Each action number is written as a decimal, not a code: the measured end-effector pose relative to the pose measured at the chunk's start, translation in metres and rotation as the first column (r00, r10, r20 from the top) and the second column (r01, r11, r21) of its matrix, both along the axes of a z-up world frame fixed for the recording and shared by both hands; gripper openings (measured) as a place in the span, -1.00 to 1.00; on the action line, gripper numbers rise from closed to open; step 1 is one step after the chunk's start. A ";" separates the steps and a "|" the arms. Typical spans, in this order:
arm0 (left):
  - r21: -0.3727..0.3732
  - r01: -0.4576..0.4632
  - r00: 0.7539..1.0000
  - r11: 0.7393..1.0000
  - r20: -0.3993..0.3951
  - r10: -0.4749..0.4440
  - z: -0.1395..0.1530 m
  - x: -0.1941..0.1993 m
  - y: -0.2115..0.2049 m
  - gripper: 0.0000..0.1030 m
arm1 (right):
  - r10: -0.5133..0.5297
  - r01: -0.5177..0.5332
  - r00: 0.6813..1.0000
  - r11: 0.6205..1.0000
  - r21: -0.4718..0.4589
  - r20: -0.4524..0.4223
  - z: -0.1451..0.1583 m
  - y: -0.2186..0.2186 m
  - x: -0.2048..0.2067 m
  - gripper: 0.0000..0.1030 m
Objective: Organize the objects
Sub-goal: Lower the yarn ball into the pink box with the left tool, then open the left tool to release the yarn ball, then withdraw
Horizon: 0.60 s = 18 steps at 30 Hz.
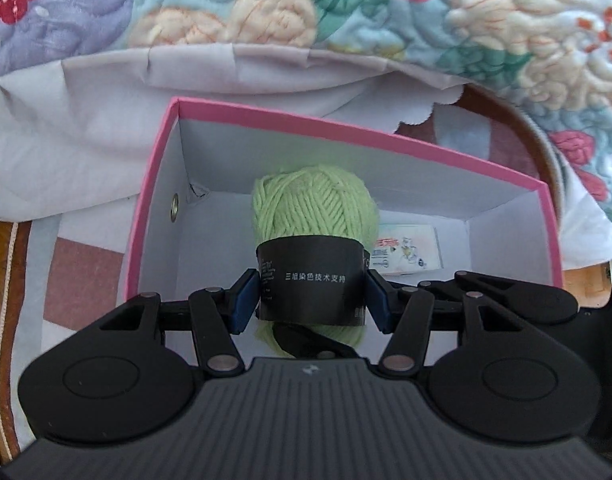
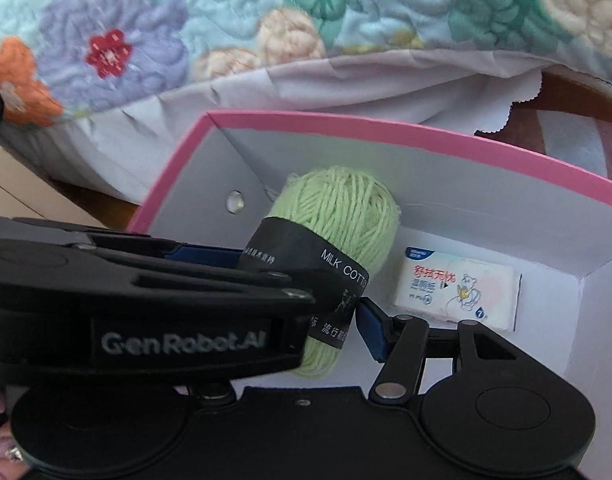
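The green ball of yarn hangs inside the pink box, pinched at its black label by the left gripper. A tissue packet lies on the box floor nearby. I cannot tell the right gripper's state; the left gripper hides one finger.

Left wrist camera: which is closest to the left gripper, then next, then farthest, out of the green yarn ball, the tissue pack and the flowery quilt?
1. Green yarn ball: held between the left gripper fingers, over the pink box.
2. Tissue pack: on the box floor, to the right.
3. Flowery quilt: beyond the box, at the top.
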<state>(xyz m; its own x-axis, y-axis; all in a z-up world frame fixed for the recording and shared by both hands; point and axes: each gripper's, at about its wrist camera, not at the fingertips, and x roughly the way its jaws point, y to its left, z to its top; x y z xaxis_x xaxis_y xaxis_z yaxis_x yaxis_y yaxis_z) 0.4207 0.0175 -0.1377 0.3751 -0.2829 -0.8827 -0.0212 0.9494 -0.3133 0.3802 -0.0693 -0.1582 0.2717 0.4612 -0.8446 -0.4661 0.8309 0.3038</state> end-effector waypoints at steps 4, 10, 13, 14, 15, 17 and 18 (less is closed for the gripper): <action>0.029 -0.025 1.000 0.999 -0.009 0.025 0.002 -0.007 -0.001 0.08 | 0.012 -0.012 1.000 1.000 -0.018 0.007 -0.003 0.008 -0.002 0.22; 0.015 -0.057 0.998 0.998 -0.033 0.058 -0.001 -0.008 0.005 -0.09 | 0.004 -0.002 0.999 0.998 0.068 -0.043 0.004 -0.009 -0.010 0.34; 0.007 -0.046 0.999 0.999 -0.023 0.046 -0.008 -0.006 0.003 -0.09 | 0.009 -0.008 1.000 0.998 0.068 -0.015 0.013 -0.011 -0.018 0.28; 0.004 -0.045 0.999 0.999 -0.015 0.045 -0.008 -0.005 0.003 -0.09 | 0.013 -0.014 1.000 0.999 0.034 0.024 0.014 -0.008 -0.020 0.05; -0.004 -0.048 0.999 0.999 -0.020 0.048 -0.009 -0.004 0.003 -0.08 | 0.011 -0.011 0.999 1.000 -0.010 0.038 0.015 -0.005 -0.019 -0.12; -0.001 -0.074 0.997 0.997 -0.030 0.074 -0.009 -0.006 0.005 -0.02 | -0.038 0.038 0.999 0.998 -0.042 0.002 0.009 -0.006 -0.012 -0.15; 0.009 -0.081 0.996 0.997 -0.029 0.082 -0.008 -0.008 0.004 0.02 | -0.072 0.071 0.997 0.997 -0.009 -0.032 0.005 -0.010 -0.010 -0.18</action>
<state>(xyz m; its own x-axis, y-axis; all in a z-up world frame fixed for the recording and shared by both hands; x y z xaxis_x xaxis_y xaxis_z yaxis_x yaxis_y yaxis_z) 0.4128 0.0216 -0.1457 0.3702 -0.2455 -0.8959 -0.1077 0.9466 -0.3039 0.3697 -0.0793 -0.1528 0.2766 0.4353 -0.8568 -0.3956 0.8641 0.3113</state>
